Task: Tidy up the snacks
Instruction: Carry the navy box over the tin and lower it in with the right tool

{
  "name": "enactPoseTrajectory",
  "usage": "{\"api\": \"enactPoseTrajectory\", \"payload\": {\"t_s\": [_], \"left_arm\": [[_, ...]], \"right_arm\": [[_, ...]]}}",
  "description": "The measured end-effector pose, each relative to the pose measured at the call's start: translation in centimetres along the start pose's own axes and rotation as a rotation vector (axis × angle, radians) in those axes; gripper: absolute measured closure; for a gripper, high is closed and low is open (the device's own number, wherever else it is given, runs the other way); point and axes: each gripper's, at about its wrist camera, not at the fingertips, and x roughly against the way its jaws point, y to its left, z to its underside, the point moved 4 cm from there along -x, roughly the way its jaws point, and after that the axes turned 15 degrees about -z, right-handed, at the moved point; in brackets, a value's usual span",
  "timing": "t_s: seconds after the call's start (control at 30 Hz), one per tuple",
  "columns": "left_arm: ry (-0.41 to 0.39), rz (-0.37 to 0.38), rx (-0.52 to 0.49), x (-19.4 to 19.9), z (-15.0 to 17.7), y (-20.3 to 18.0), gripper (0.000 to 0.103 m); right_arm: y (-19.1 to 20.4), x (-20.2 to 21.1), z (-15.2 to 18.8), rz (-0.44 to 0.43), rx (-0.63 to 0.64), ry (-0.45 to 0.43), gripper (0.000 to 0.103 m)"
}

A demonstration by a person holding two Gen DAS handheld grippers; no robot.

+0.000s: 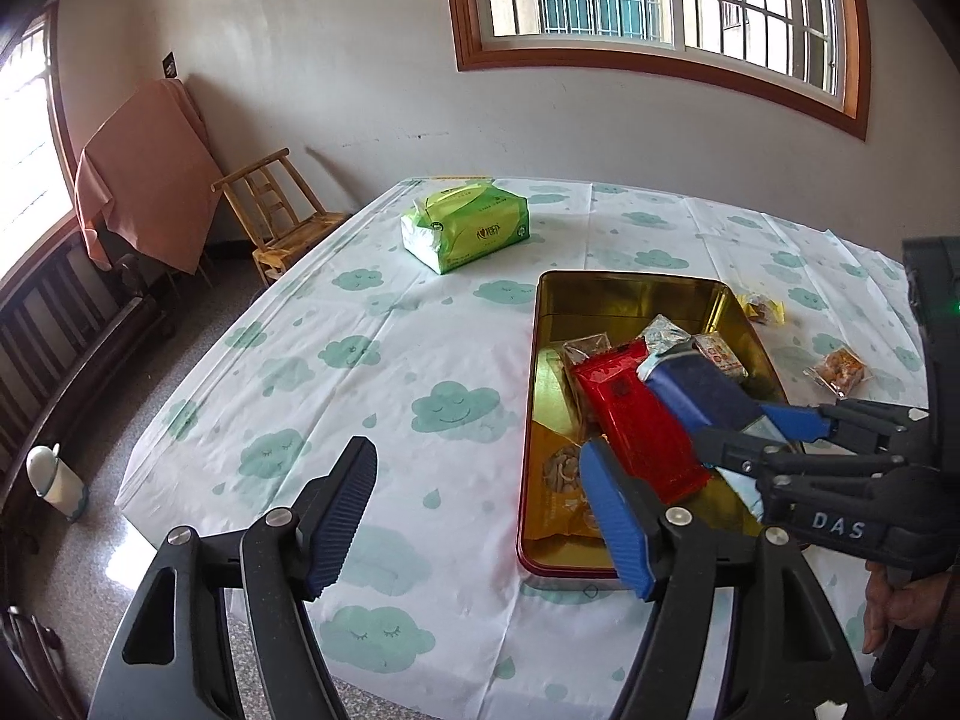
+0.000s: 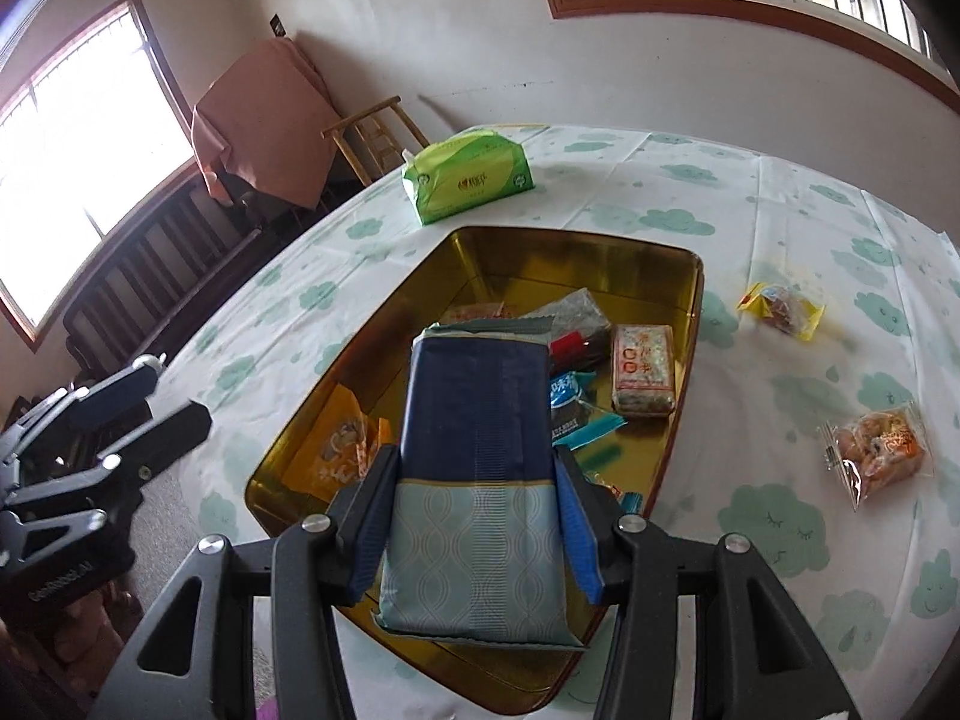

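A gold tin tray sits on the cloud-print tablecloth and holds several snack packs, among them a red pack and a small white-and-red pack. My right gripper is shut on a dark-blue and light-blue snack pack, held over the tray. My left gripper is open and empty, at the tray's near left corner. Two wrapped snacks lie outside the tray on the right: a yellow one and an orange one.
A green tissue pack lies on the table beyond the tray. A wooden chair and a cloth-covered item stand by the far wall. The table's left edge drops to the floor.
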Motion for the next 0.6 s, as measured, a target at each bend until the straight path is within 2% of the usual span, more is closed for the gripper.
{"api": "enactPoseTrajectory", "payload": {"t_s": [0.6], "left_arm": [[0.009, 0.000, -0.003, -1.1, 0.3, 0.1, 0.034]], "right_arm": [[-0.1, -2.1, 0.7, 0.024, 0.009, 0.052, 0.052]]}}
